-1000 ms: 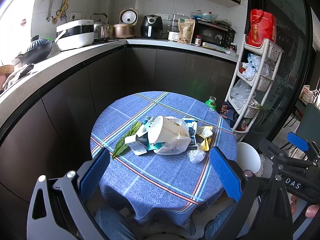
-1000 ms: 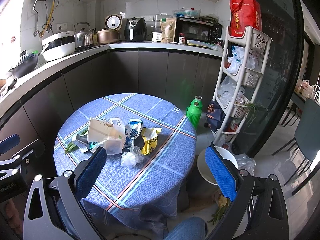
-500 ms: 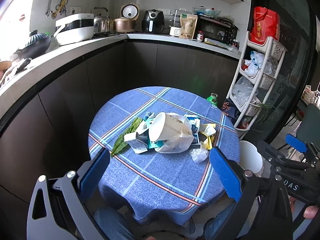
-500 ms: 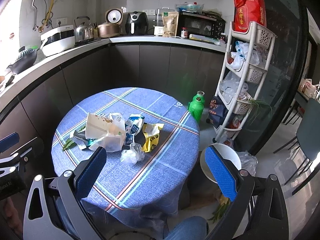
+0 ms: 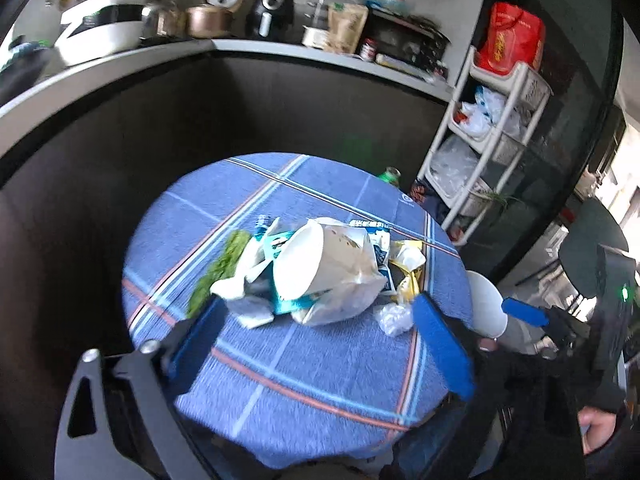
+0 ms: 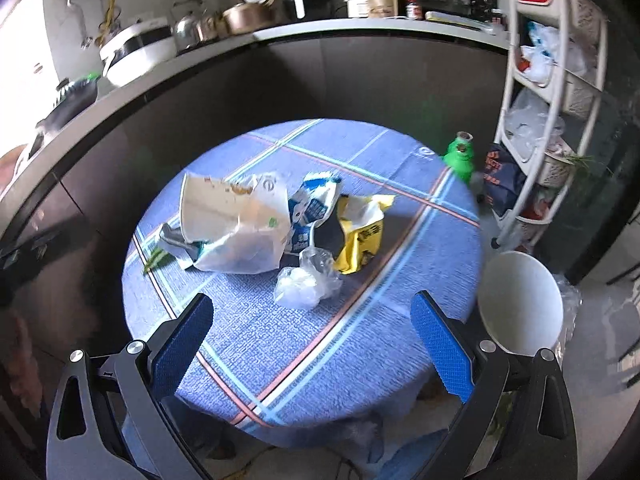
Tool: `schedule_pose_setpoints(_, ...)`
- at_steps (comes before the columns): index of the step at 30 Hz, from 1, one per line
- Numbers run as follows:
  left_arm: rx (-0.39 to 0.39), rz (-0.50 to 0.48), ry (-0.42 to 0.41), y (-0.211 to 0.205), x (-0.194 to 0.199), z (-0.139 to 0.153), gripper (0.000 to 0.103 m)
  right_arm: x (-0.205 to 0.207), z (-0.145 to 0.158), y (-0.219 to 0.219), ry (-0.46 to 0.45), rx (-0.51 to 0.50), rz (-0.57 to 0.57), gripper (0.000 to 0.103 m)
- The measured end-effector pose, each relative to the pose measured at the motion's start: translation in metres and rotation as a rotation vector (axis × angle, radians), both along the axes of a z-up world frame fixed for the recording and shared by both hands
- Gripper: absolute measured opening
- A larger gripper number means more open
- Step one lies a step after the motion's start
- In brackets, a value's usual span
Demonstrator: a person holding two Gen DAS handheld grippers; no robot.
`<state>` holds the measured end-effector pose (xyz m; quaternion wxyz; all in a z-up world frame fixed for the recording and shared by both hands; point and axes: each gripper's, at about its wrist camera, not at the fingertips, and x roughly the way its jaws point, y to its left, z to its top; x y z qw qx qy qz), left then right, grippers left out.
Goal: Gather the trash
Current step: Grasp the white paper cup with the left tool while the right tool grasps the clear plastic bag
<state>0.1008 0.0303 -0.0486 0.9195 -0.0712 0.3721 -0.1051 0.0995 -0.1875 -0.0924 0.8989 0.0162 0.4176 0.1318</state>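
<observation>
So trash pile [image 6: 264, 224] on table [image 6: 304, 340]: light, crinkly, soft. Pinch clear bag [image 6: 308, 280] at its bunched top; left gripper [image 5: 316, 324] jaws just narrowing but empty, right gripper [image 6: 310, 320] apart

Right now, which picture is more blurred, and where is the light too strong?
Left wrist view: motion blur smears the blue checked tablecloth and the counter appliances. Right wrist view: somewhat sharper; the crumpled clear plastic bag reads well, but window light washes out the upper left corner.
</observation>
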Motion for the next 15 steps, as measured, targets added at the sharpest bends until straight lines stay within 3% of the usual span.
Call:
schedule_pose_setpoints(4, -0.036, -0.054, 0.061, -0.003, 0.046, -0.021, 0.068, 0.014, -0.017, -0.002, 0.034, 0.047, -0.001, 0.094)
schedule_pose_setpoints(7, -0.074, -0.073, 0.116, -0.004, 0.072, -0.037, 0.065, 0.025, -0.03, -0.003, 0.085, 0.094, 0.012, 0.094)
schedule_pose_setpoints(11, -0.081, -0.113, 0.161, -0.011, 0.097, -0.052, 0.062, 0.032, -0.038, 0.002, 0.08, 0.1, 0.034, 0.094)
schedule_pose_setpoints(14, -0.107, -0.14, 0.197, -0.015, 0.104, -0.06, 0.051, 0.038, -0.044, 0.008, 0.089, 0.115, 0.054, 0.088)
schedule_pose_setpoints(15, -0.109, -0.147, 0.211, -0.017, 0.106, -0.063, 0.04, 0.042, -0.049, 0.011, 0.096, 0.123, 0.062, 0.085)
